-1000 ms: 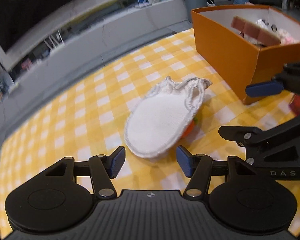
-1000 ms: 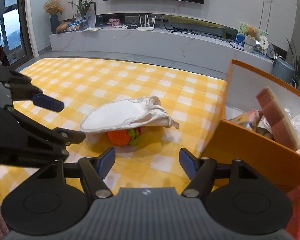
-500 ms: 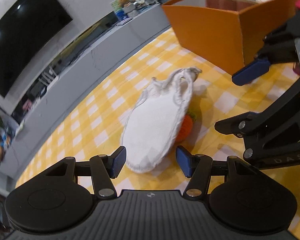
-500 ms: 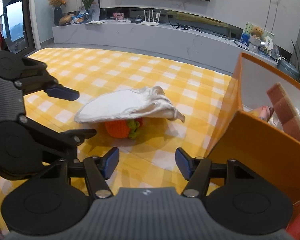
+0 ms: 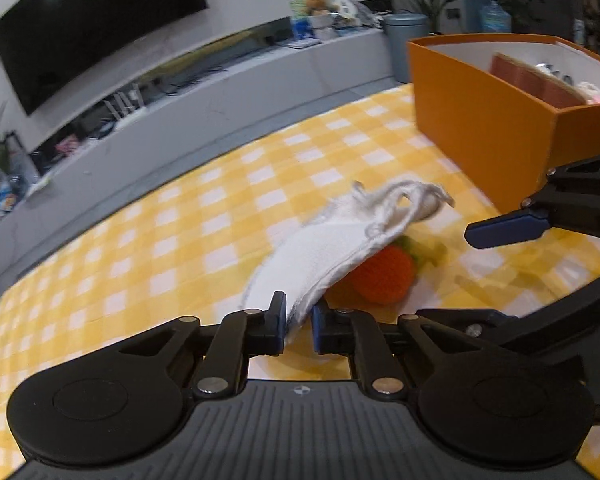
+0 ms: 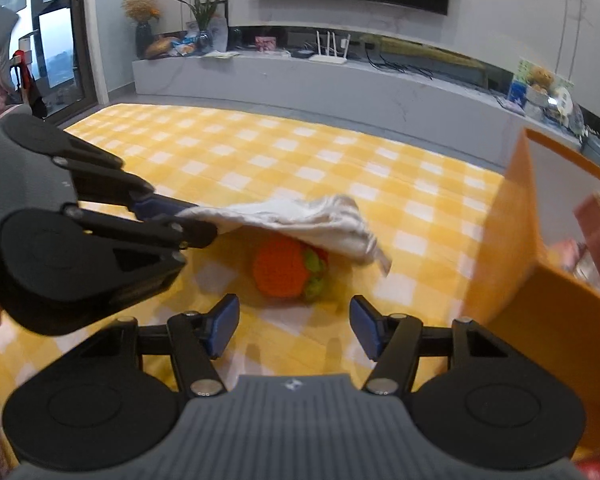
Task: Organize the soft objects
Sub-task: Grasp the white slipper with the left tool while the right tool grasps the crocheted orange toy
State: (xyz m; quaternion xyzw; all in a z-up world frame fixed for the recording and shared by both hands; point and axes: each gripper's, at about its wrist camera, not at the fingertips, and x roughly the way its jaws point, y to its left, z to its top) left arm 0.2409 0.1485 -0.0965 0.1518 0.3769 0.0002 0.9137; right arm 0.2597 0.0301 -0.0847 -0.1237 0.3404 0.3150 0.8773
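Observation:
My left gripper point(image 5: 298, 326) is shut on the near edge of a white cloth pouch point(image 5: 340, 240) and holds that edge lifted off the yellow checked tablecloth point(image 5: 180, 232). The pouch point(image 6: 300, 216) drapes over an orange knitted toy with a green top point(image 6: 284, 272), which also shows in the left wrist view point(image 5: 384, 276). My right gripper point(image 6: 292, 328) is open and empty, just in front of the toy. The left gripper point(image 6: 168, 216) shows at the left of the right wrist view, clamped on the cloth.
An orange box point(image 5: 480, 132) with a brown pad and other items inside stands at the right, close to the toy; it also shows in the right wrist view point(image 6: 520, 260). A grey low cabinet point(image 6: 340, 88) and a TV lie beyond the table's far edge.
My left gripper has closed on the pouch's near edge and lifted it, uncovering the orange toy. My right gripper has moved closer to the toy and stays open.

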